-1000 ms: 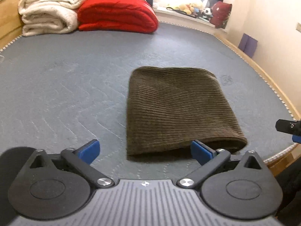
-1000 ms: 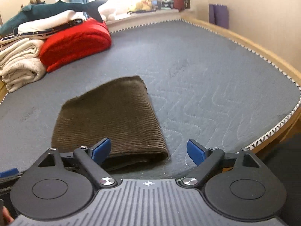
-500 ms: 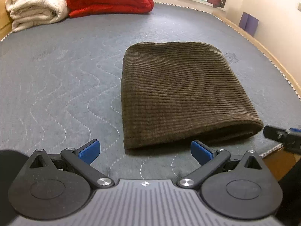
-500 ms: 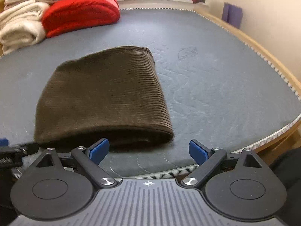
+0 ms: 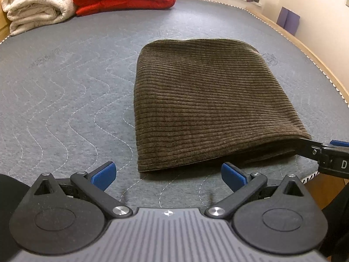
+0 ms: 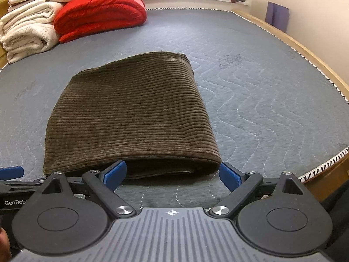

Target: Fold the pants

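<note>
Over the last second we have brought both grippers down and in toward the near edge of the folded pants [image 5: 202, 107], which now fill far more of each frame. The right gripper [image 6: 172, 173] straddles their near right corner, and its finger [image 5: 305, 147] now touches the pants at the right edge of the left view. The left gripper [image 5: 168, 172] sits just short of the near left corner.

"GenRob", cut off, on the left tool [image 6: 12, 172]; "D" on the right tool [image 5: 339, 144].

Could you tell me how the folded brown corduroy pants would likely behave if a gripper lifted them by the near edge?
The pants are soft layered fabric, so they would probably droop and unfold. Their ribbed surface on the quilted mattress suggests they would drag rather than slide freely.
</note>
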Motion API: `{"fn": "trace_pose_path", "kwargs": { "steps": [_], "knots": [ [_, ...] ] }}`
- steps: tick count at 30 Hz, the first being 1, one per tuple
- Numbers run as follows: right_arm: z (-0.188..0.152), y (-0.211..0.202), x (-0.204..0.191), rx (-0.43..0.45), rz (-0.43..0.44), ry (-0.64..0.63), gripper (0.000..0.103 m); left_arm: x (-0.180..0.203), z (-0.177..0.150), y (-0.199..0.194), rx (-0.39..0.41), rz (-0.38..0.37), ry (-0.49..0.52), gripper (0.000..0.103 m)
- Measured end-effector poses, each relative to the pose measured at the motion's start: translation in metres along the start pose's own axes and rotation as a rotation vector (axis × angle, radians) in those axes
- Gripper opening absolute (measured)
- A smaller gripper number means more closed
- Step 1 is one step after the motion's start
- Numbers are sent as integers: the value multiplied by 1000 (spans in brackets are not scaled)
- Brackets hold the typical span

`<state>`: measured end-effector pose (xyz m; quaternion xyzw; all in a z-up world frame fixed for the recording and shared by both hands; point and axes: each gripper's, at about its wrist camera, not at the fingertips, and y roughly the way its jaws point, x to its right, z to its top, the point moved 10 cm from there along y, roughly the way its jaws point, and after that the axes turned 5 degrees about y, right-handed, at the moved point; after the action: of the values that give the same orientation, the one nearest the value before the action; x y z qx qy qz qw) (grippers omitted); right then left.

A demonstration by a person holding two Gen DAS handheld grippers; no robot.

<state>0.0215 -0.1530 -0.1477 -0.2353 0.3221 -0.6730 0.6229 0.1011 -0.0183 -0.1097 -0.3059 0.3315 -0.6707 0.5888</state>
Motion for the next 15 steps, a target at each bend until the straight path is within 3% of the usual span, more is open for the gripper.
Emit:
{"fn": "trace_pose_path", "kwargs": {
  "steps": [15],
  "knots": [
    [-1,2,-5,-7,13,-7,93,2,-1,5,-12,-5,-5,103]
  ]
}}
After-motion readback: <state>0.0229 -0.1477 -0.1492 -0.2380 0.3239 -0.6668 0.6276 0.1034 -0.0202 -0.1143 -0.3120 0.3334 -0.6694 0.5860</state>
